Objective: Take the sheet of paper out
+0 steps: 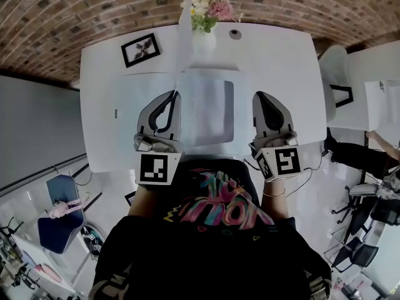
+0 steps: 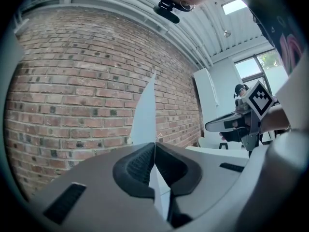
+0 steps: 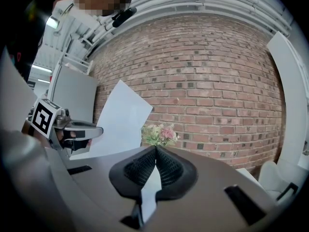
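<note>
two grippers sit over the white table, one on either side of a flat clear sleeve that lies at 6 o'clock from the flower vase. the left gripper pinches the lower edge of the sheet of paper, which stands upright and reaches toward 12 o'clock. the right gripper, at 3 o'clock of the sleeve, has its jaws pressed together.

A white tabletop has a brick wall beyond its far edge. Near the middle of that edge, a white vase holds pink and white flowers. A black-framed picture is at the far left. A small round thing sits just right of the vase.
</note>
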{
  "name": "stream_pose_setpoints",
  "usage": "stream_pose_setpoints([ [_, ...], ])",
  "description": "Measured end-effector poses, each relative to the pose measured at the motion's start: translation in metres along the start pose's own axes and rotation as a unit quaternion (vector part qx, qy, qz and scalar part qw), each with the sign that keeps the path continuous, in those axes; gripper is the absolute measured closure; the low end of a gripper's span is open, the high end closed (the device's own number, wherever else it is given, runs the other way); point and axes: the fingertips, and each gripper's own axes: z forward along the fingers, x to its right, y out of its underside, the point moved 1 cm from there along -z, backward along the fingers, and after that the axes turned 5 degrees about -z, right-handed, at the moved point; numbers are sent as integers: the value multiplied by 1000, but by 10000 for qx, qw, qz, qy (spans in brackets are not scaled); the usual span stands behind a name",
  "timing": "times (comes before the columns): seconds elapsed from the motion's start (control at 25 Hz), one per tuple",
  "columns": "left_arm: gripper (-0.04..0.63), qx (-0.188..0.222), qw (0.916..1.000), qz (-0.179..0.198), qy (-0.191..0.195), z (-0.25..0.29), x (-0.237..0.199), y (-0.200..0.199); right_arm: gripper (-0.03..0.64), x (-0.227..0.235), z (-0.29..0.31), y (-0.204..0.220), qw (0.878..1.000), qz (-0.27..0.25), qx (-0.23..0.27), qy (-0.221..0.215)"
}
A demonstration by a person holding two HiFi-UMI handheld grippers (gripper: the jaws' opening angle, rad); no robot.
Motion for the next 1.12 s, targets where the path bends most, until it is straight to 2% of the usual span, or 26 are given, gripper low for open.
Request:
stream_pose_setpoints([
  [1.12,572,-41,9999,-131,51,1,-8,5,600,-2,8,-1,10000,12,-27,-14],
])
